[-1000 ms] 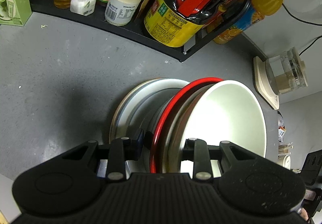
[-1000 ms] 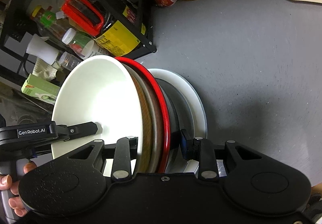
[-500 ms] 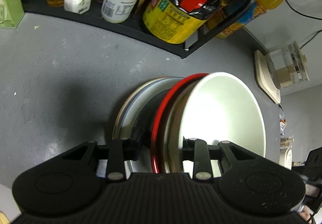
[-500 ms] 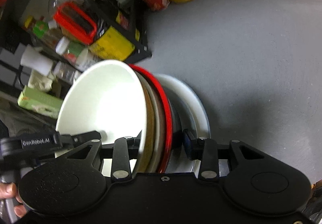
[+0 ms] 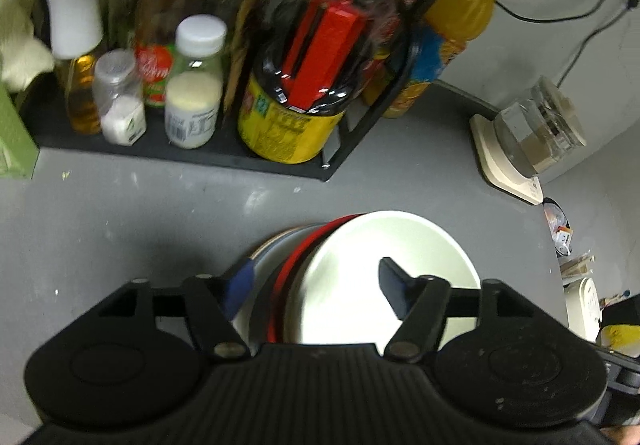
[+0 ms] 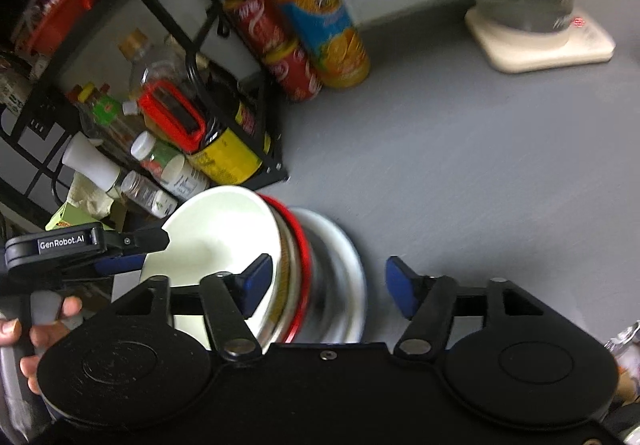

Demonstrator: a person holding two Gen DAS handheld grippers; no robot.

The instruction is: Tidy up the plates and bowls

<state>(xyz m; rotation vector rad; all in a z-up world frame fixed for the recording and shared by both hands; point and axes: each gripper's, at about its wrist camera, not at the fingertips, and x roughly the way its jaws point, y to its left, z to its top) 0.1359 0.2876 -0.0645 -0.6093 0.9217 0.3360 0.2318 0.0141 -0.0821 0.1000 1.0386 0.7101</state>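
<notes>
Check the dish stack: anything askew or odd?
Yes. The stack leans: the white bowl sits tilted on the red-rimmed dish, not nested flat. Both grippers, left and right, are opening, pads clear. Nothing spilled or broken.

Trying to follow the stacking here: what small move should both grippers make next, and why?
Probably lift both clear. The stack, white bowl on top, sits on the counter, and the left gripper and right gripper have jaws opening, pads off the rims.

A white bowl, a red-rimmed plate and a white plate were seen on the grey counter. Blue pads were noted on black grippers.
</notes>
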